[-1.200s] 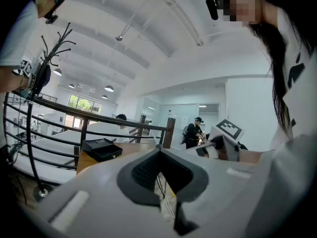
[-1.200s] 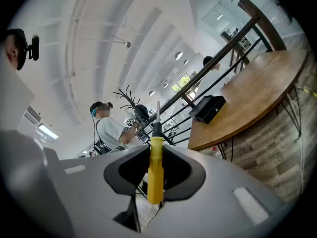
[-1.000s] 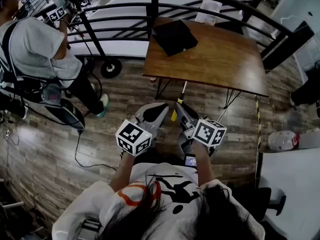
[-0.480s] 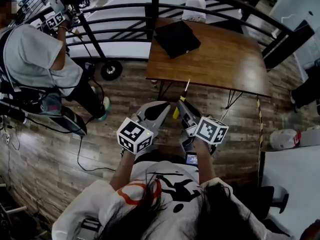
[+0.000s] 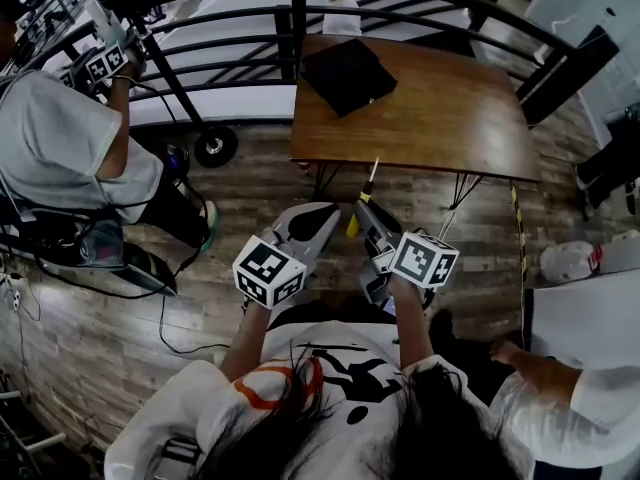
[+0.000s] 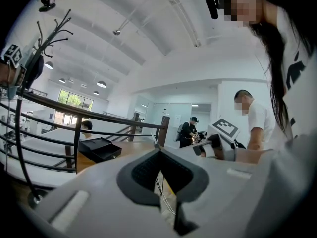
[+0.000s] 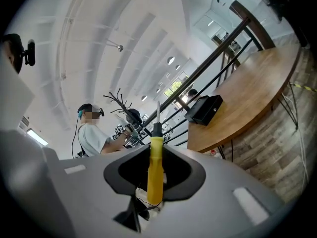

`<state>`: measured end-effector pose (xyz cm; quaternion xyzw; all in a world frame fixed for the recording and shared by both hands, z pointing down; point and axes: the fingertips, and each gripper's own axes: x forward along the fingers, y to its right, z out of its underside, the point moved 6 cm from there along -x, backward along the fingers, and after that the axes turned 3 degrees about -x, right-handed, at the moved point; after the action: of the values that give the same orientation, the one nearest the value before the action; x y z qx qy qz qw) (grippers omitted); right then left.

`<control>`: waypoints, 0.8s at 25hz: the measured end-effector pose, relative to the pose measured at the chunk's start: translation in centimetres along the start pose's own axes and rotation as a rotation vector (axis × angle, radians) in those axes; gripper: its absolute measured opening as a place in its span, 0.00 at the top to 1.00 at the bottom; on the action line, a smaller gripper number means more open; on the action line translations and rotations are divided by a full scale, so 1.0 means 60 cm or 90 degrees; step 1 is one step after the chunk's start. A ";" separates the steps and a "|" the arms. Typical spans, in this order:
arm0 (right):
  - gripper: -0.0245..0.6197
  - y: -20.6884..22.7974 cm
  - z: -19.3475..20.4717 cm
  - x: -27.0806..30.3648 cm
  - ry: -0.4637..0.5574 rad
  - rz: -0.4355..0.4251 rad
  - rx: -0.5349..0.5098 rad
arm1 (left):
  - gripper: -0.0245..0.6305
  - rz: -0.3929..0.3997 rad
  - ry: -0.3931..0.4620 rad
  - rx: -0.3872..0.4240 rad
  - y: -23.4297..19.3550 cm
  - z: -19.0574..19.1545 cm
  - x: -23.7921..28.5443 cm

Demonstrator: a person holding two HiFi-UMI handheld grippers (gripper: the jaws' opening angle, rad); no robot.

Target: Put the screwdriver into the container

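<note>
Since a moment earlier both tools had barely stirred. At far left the bystander in grey had lifted an arm higher toward the railing; at lower right a forearm in a white sleeve had come into the head view.

Working across from the left: the left gripper hung over the plank floor, short of the table; its own view showed the jaws pressed together at the tips with nothing caught between them.

Just beside it came the screwdriver — yellow handle pinched in the right gripper, metal shaft reaching up to the near edge of the wooden table; the right gripper view confirmed it, jaws clamped on the handle, the screwdriver standing upright with its tip well clear of the pads.

The container, a black box, sat on the table's far left corner, well apart from the screwdriver; it showed again beyond the left jaws and off to the right of the shaft; the screwdriver was not yet in it.
</note>
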<state>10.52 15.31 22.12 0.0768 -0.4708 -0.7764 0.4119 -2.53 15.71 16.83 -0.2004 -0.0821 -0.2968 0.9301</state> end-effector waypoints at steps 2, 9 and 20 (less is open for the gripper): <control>0.81 0.002 -0.001 0.002 0.000 0.007 -0.009 | 0.96 0.003 -0.001 -0.001 -0.008 0.003 0.005; 0.81 0.049 -0.031 0.000 0.015 0.038 -0.002 | 0.96 0.023 -0.009 -0.011 -0.033 0.006 0.058; 0.81 0.210 -0.192 0.045 -0.006 0.026 0.005 | 0.96 -0.017 -0.007 -0.019 -0.095 -0.033 0.258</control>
<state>21.74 3.00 26.56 0.0653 -0.4772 -0.7661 0.4255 6.75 2.59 21.09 -0.2149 -0.0854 -0.3096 0.9223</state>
